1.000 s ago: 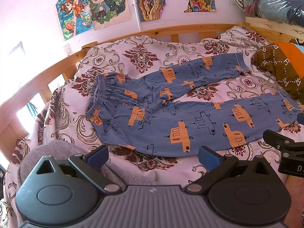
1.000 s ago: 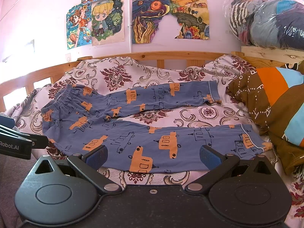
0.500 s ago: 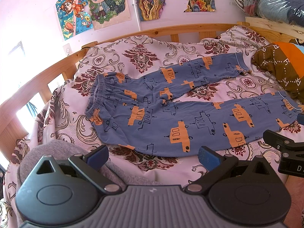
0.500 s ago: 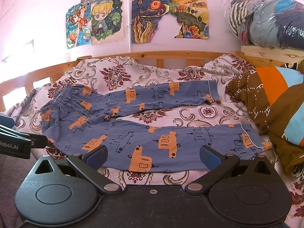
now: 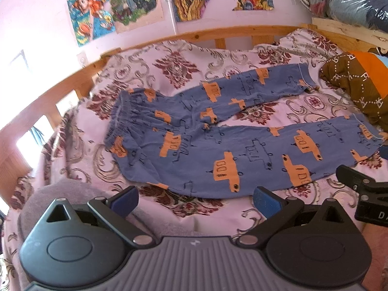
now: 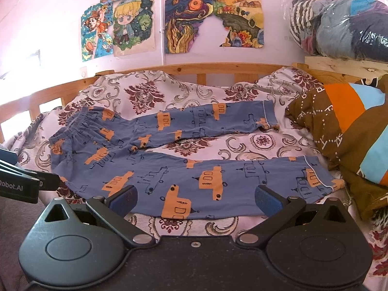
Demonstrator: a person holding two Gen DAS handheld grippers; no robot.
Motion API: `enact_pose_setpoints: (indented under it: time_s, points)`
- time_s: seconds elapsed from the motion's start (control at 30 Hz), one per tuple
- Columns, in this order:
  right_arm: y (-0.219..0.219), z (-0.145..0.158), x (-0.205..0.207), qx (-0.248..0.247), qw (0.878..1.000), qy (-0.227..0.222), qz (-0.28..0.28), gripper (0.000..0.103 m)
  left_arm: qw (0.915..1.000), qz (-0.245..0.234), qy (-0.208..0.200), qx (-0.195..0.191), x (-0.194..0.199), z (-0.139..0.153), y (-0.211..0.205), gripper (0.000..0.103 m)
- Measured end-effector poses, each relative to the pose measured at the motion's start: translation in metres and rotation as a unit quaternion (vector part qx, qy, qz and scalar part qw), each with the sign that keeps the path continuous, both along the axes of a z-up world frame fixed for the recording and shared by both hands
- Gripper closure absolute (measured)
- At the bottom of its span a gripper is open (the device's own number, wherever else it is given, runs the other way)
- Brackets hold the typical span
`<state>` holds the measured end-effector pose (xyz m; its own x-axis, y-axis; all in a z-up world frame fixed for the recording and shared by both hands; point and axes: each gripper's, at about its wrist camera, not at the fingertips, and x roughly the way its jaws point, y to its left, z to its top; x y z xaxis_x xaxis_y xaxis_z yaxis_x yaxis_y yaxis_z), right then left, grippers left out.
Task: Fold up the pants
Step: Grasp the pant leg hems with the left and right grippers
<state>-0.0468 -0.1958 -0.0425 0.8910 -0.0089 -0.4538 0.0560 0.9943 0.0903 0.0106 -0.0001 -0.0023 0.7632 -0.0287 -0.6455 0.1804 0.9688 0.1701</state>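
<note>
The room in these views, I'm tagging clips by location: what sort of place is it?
Most likely a child's bedroom: a wooden bed frame with a patterned bedsheet, cartoon drawings stuck on the wall, and car-print pants spread flat on the bed.

Bare bedsheet (image 6: pixel 262 143) lies between the spread pants (image 6: pixel 194 169) legs at frame centre. A rumpled brown blanket (image 6: pixel 339 126) crowds the right edge, possibly touching the cuffs.

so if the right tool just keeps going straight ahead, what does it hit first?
Most likely the near leg of the pants, spread flat on the bedsheet directly ahead of the open right tool. Nothing stands between them, though depth is hard to judge.
</note>
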Motion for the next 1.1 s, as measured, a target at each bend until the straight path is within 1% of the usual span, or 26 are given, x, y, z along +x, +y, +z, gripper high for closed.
enact_pose_setpoints:
  time_s: [0.13, 0.27, 0.33, 0.37, 0.43, 0.5, 0.57, 0.63, 0.67, 0.73, 0.87, 0.9, 0.93, 0.97, 1.0, 1.07, 1.1]
  points:
    - [-0.011, 0.008, 0.005, 0.007, 1.0, 0.004, -0.001, 0.001, 0.9988, -0.02, 0.024, -0.038, 0.022, 0.015, 0.007, 0.0]
    - [-0.025, 0.019, 0.017, 0.001, 1.0, -0.001, -0.001, 0.001, 0.9959, -0.011, 0.023, -0.086, 0.051, 0.031, 0.018, 0.0]
    - [-0.03, 0.024, 0.025, -0.004, 1.0, -0.006, 0.001, 0.001, 0.9923, -0.009, 0.034, -0.119, 0.07, 0.036, 0.029, 0.0]
    - [-0.033, 0.026, 0.031, -0.008, 1.0, -0.008, 0.002, 0.001, 0.99, -0.009, 0.048, -0.132, 0.081, 0.038, 0.035, 0.0]
    - [-0.036, 0.028, 0.042, -0.016, 1.0, -0.005, 0.009, 0.001, 0.9829, -0.007, 0.084, -0.164, 0.106, 0.041, 0.05, 0.0]
    - [-0.037, 0.028, 0.057, -0.026, 0.999, 0.002, 0.021, 0.001, 0.9768, -0.002, 0.105, -0.186, 0.127, 0.044, 0.067, 0.0]
    - [-0.036, 0.026, 0.07, -0.036, 0.999, 0.008, 0.032, 0.001, 0.977, 0.002, 0.108, -0.184, 0.147, 0.048, 0.082, 0.0]
    - [-0.034, 0.024, 0.086, -0.04, 0.998, 0.015, 0.046, 0.001, 0.9794, -0.001, 0.106, -0.172, 0.169, 0.05, 0.094, 0.0]
    - [-0.032, 0.023, 0.095, -0.039, 0.998, 0.02, 0.053, 0.001, 0.9789, -0.003, 0.109, -0.173, 0.179, 0.051, 0.1, 0.0]
    - [-0.03, 0.021, 0.116, -0.035, 0.997, 0.029, 0.07, 0.001, 0.9743, -0.001, 0.12, -0.19, 0.202, 0.049, 0.115, 0.0]
    - [-0.023, 0.023, 0.168, -0.022, 0.993, 0.044, 0.104, 0.001, 0.9609, -0.011, 0.151, -0.232, 0.255, 0.04, 0.151, 0.0]
    - [-0.021, 0.024, 0.182, -0.015, 0.992, 0.05, 0.116, 0.001, 0.9595, -0.006, 0.151, -0.237, 0.265, 0.039, 0.159, 0.0]
    - [-0.019, 0.026, 0.197, -0.007, 0.99, 0.054, 0.127, 0.0, 0.96, -0.002, 0.146, -0.239, 0.275, 0.04, 0.168, 0.0]
    - [-0.016, 0.026, 0.215, 0.0, 0.988, 0.059, 0.144, 0.001, 0.963, -0.004, 0.137, -0.232, 0.285, 0.041, 0.173, 0.0]
    - [-0.014, 0.026, 0.228, 0.004, 0.986, 0.062, 0.158, 0.001, 0.9688, -0.009, 0.126, -0.214, 0.295, 0.042, 0.176, 0.0]
    - [-0.008, 0.025, 0.26, -0.001, 0.981, 0.069, 0.182, 0.001, 0.9821, -0.032, 0.098, -0.158, 0.314, 0.046, 0.172, 0.0]
    - [-0.005, 0.025, 0.274, -0.008, 0.98, 0.071, 0.188, 0.001, 0.9881, -0.05, 0.08, -0.122, 0.323, 0.047, 0.167, 0.0]
